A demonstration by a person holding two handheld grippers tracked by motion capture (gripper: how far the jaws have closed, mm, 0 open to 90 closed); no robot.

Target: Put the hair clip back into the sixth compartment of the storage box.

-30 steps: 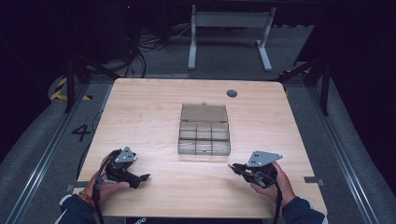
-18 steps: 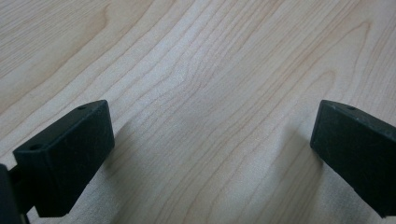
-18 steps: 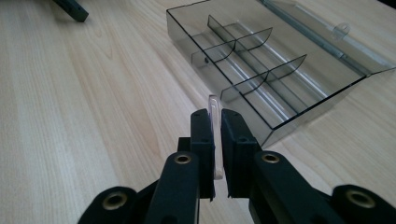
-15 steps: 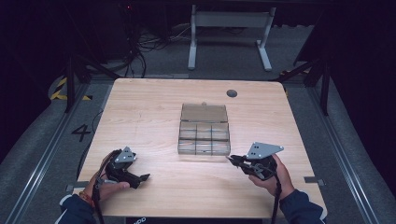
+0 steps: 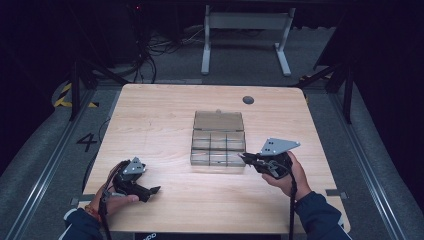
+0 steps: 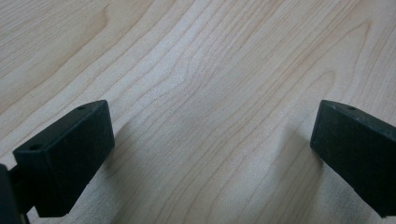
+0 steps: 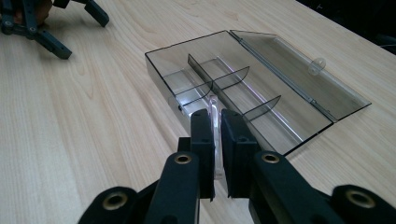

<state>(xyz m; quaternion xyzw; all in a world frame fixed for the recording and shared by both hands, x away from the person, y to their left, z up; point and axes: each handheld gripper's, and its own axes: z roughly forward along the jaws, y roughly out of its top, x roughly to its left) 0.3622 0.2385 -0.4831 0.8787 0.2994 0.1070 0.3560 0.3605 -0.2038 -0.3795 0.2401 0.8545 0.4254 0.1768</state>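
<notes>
Mid-bench sits the clear box, lid open, so the right tool, closed and empty near its side, should approach slowly while the left tool rests open.

Light wood-grain counter with a dark round grommet near its far edge. Grey floor around it, marked with a "4", yellow-black hazard tape, tangled cables, white metal frame behind.
</notes>
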